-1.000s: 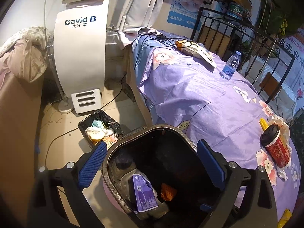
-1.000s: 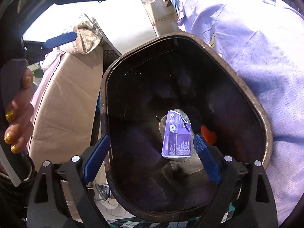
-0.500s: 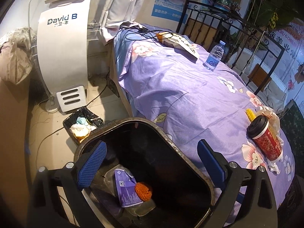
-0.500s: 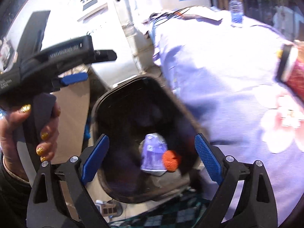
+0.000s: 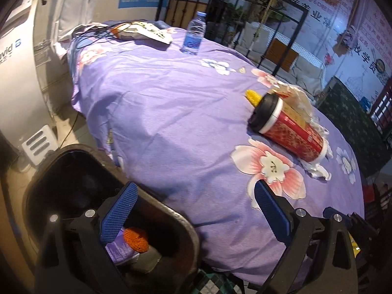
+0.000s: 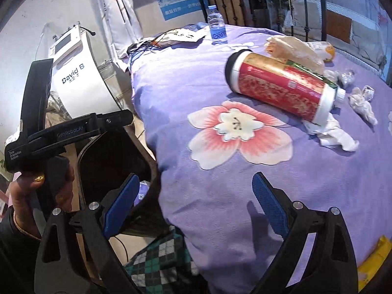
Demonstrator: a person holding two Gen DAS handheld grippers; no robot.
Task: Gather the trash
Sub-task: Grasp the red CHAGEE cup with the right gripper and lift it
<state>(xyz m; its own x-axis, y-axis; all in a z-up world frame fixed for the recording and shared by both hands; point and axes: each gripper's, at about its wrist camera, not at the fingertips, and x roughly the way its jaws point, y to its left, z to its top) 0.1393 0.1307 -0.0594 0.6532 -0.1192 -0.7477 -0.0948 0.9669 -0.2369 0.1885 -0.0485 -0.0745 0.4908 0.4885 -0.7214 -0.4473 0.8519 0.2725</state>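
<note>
Both grippers have swung away from the bin and now face the bed. The left gripper (image 5: 193, 210) is open and holds nothing. The right gripper (image 6: 193, 196) is open and empty too. A second ago both looked straight down into the black bin (image 5: 171, 215); now it sits low at the left, beside the bed. The purple packet (image 5: 120, 250) and the orange ball (image 5: 136, 238) lie inside it. Past the fingers spreads the purple flowered sheet (image 6: 220, 196). A red cup (image 6: 281, 87) with a black lid lies on its side there. White crumpled tissues (image 6: 335, 136) lie just beside its bottom. Farther back stands a water bottle (image 5: 194, 34). A hand (image 6: 41, 191) holds the left gripper.
</note>
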